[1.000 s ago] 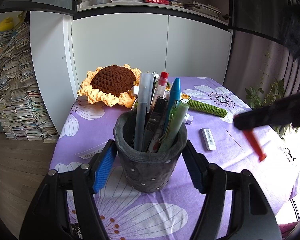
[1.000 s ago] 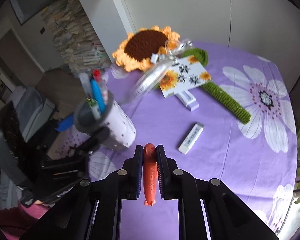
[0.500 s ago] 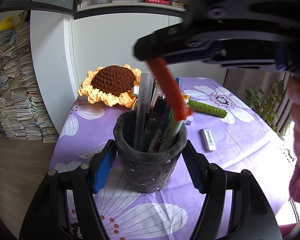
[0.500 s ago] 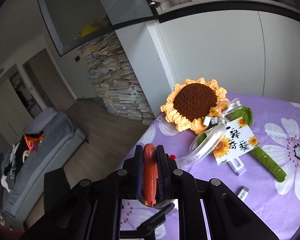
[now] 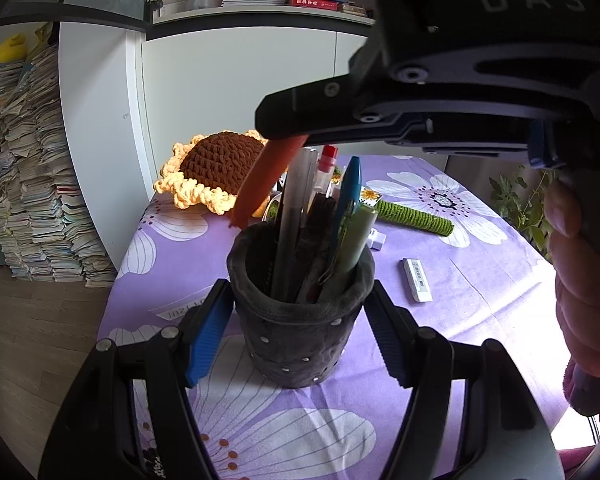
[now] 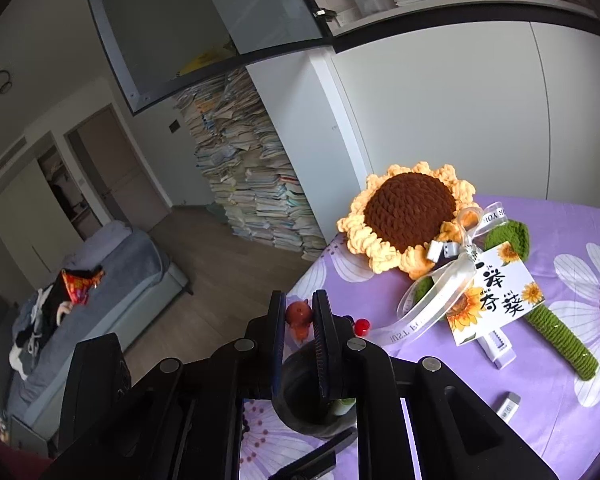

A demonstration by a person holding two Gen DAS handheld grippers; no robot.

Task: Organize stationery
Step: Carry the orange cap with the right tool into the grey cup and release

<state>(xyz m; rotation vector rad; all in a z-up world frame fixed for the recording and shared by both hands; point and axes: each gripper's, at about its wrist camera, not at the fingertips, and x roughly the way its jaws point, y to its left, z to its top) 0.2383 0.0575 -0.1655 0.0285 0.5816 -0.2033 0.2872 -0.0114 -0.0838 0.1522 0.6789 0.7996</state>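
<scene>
- Orange pen [image 5: 266,178]: clamped between the pads of the right gripper [image 6: 300,320], slanting down and to the left in the left wrist view; its lower tip hangs just beyond the far-left rim of the pen holder, not inside it.
- Pen holder [image 5: 300,328]: dark grey cup, upright on the desk [image 5: 480,280], set between the two fingers of the left gripper [image 5: 300,340]. The blue pads stand close on either side of its wall; firm contact cannot be told from the pictures.
- Holder contents: a clear pen, a red-capped pen [image 5: 327,162], a blue pen [image 5: 348,188], a green pen [image 5: 354,236] and others, all standing upright.
- Right gripper position: directly above and slightly behind the holder, whose rim shows beneath its fingers in the right wrist view.
- Loose on the desk: a white eraser [image 5: 417,280] to the right of the holder; a crocheted sunflower [image 6: 408,216] with card further back.
- A hand [image 5: 580,292] grips the right gripper's handle.
</scene>
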